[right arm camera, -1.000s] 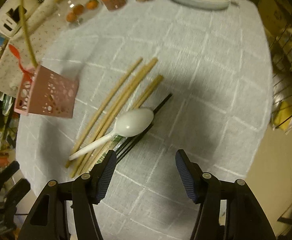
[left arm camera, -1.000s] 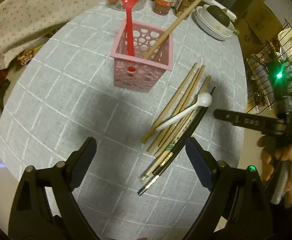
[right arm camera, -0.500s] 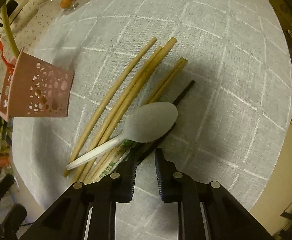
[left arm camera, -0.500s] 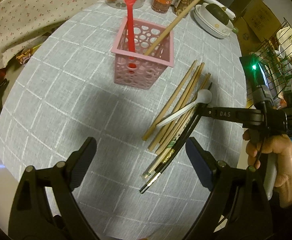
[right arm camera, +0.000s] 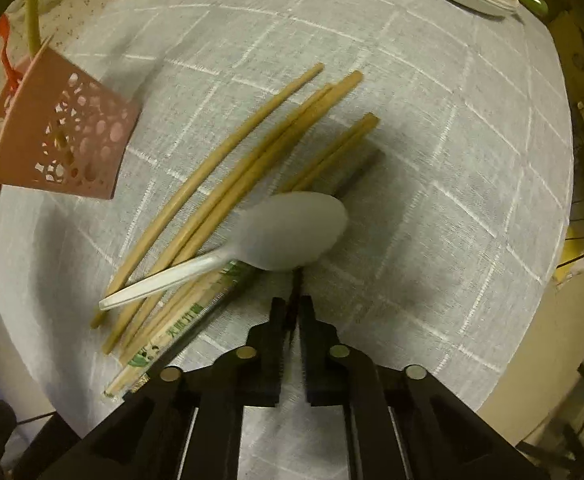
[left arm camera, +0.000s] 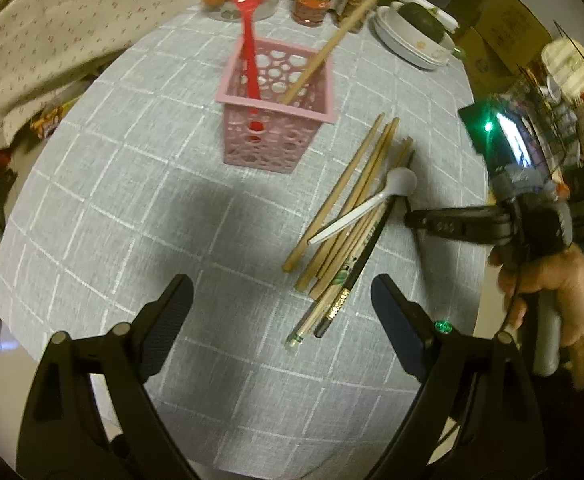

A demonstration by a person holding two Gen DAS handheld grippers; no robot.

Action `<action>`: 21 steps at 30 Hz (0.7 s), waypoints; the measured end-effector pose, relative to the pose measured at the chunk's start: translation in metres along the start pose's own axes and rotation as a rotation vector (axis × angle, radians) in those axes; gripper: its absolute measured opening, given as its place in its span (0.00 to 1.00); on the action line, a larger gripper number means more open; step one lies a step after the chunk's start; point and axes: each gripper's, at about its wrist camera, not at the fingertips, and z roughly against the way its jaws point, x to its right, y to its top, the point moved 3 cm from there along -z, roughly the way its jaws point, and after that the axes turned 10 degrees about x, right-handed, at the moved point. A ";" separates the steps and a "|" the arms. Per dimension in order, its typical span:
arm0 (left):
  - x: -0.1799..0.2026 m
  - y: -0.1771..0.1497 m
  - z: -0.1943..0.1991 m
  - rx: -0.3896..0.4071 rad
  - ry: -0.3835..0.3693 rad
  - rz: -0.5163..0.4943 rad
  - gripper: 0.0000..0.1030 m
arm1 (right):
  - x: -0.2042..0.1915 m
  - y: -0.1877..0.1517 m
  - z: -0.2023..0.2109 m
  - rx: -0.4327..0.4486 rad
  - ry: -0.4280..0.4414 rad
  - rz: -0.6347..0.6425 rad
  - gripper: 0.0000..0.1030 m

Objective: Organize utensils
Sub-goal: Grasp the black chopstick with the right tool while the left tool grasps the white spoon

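Note:
A pink perforated basket (left arm camera: 275, 148) (right arm camera: 59, 140) stands on the grey checked tablecloth and holds a red spoon (left arm camera: 247, 20) and one wooden chopstick (left arm camera: 348, 24). To its right lies a pile of wooden chopsticks (left arm camera: 356, 192) (right arm camera: 231, 168) with a white plastic spoon (left arm camera: 400, 182) (right arm camera: 292, 236) across it. A black chopstick (left arm camera: 356, 272) (right arm camera: 362, 168) runs along the pile's right side. My right gripper (right arm camera: 294, 308) (left arm camera: 408, 218) points down just below the spoon's bowl, shut on the black chopstick. My left gripper (left arm camera: 279, 284) hovers open above the pile's near ends, holding nothing.
Stacked bowls (left arm camera: 412, 36) and jars (left arm camera: 316, 0) crowd the table's far edge. A floral cloth (left arm camera: 51, 32) hangs at the far left. A wire rack (left arm camera: 572, 80) stands off the table to the right. A person's hand (left arm camera: 552, 288) grips the right tool's handle.
The right gripper's jaws went from wide apart to closed while it came down onto the pile beside the white spoon. The left gripper stayed in place, open.

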 end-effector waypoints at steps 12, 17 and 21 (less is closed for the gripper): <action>0.068 -0.006 -0.027 -0.029 -0.062 -0.209 0.63 | 0.057 -0.006 0.063 0.114 0.162 -0.096 0.05; 0.100 -0.001 -0.052 -0.037 -0.073 -0.290 0.58 | 0.083 -0.017 0.067 0.122 0.184 -0.132 0.05; 0.127 0.006 -0.072 -0.007 -0.082 -0.400 0.58 | 0.094 -0.025 0.063 0.121 0.216 -0.150 0.05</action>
